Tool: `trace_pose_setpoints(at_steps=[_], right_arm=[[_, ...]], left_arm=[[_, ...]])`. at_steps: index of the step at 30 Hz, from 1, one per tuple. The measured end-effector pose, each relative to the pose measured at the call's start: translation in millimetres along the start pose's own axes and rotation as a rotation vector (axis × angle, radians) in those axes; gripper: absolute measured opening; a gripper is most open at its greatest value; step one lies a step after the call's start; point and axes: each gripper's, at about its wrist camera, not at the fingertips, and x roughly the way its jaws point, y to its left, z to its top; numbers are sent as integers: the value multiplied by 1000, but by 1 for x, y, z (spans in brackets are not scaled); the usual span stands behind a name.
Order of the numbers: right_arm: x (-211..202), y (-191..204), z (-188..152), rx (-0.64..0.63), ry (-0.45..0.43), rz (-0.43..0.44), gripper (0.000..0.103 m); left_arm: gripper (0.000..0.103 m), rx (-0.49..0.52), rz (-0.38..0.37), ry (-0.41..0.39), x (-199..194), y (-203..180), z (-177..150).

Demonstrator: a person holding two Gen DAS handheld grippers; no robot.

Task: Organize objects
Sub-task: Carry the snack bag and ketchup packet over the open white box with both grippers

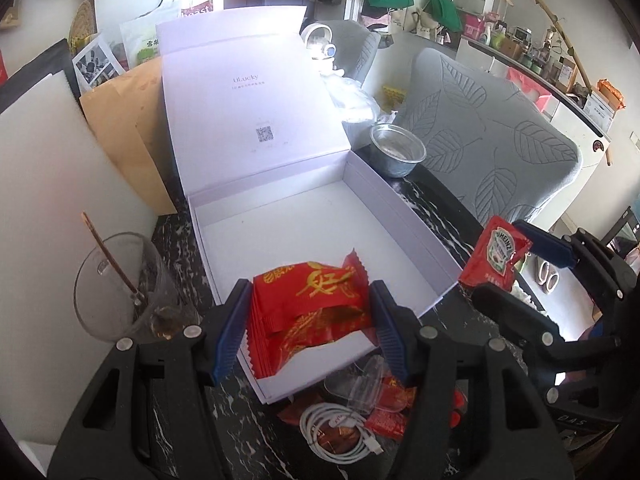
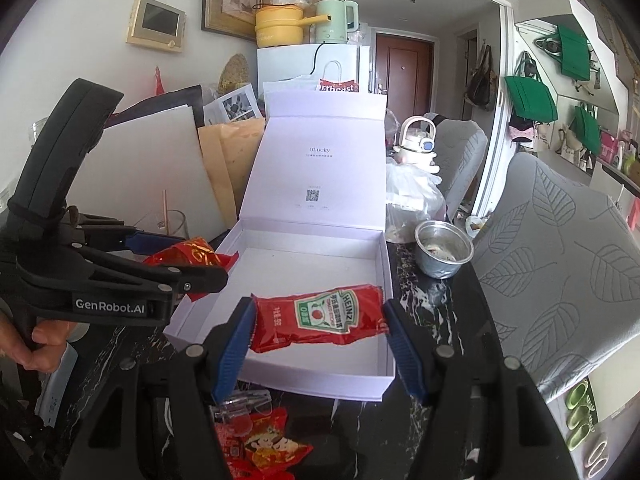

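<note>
Left wrist view shows the left gripper (image 1: 310,320) holding one soft, crinkly red foil snack packet (image 1: 310,304) by its edges over the open white cardboard box (image 1: 404,216). Right gripper (image 2: 320,328) clamps one light, slippery red ketchup sachet (image 2: 320,316) end to end above this box, which looks empty. Both seem best held at the seams.

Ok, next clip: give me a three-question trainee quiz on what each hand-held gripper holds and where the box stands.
1. What does the left hand-held gripper hold?
2. True or false: the white box has its lid shut.
3. The right hand-held gripper holds: A) a cable, B) a ketchup sachet, C) a cup.

Key: 1. a red snack packet, over the box's near corner; 2. false, the lid stands open; 3. B.
</note>
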Motion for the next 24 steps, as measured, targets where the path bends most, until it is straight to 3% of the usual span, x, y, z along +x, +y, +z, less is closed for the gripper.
trace_pose_setpoints(at_steps=[24], right_arm=[[112, -38, 64, -83, 56, 66, 66]], left_arm=[[58, 39, 101, 37, 90, 33, 91]])
